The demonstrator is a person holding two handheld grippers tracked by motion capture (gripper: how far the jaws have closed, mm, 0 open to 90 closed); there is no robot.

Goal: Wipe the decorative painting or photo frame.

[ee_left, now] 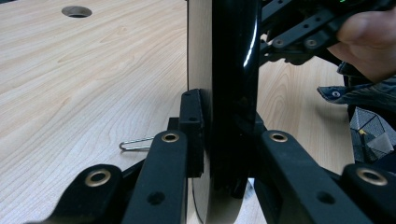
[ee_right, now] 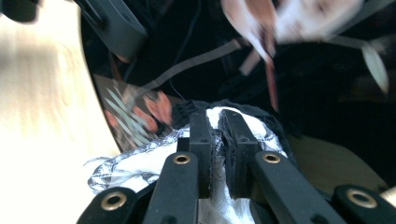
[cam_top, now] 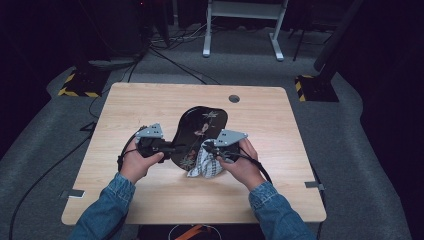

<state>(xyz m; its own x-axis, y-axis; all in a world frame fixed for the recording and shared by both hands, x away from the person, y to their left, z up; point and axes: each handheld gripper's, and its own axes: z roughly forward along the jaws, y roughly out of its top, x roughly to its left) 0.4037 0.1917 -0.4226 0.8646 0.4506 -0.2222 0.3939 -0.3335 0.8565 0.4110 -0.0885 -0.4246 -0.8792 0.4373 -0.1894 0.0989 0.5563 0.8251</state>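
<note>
Wiping step: left tongs (ee_left: 219, 140) pinch black lacquer tray (cam_top: 200, 131) edge at 9 o'clock, right tongs (ee_right: 217, 140) pinch patterned cloth (cam_top: 205, 165) at tray's 5 o'clock. Next move likely calls for rubbing cloth across tray, counter (cam_top: 125, 110) below.

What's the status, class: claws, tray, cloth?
Left claw shut on black tray edge. Right claw shut on patterned cloth, pressed to tray. Nothing in the way.

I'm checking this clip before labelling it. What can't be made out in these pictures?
- Tray, high view: its near edge is hidden by the cloth and the right gripper.
- Tray's painted design, right gripper view: blurred, so its details are unclear.
- Cloth's pattern: too small in the high view, and largely covered by the jaws in the right gripper view.
- Small wire object on the table, left gripper view: partly hidden behind the jaw.
</note>
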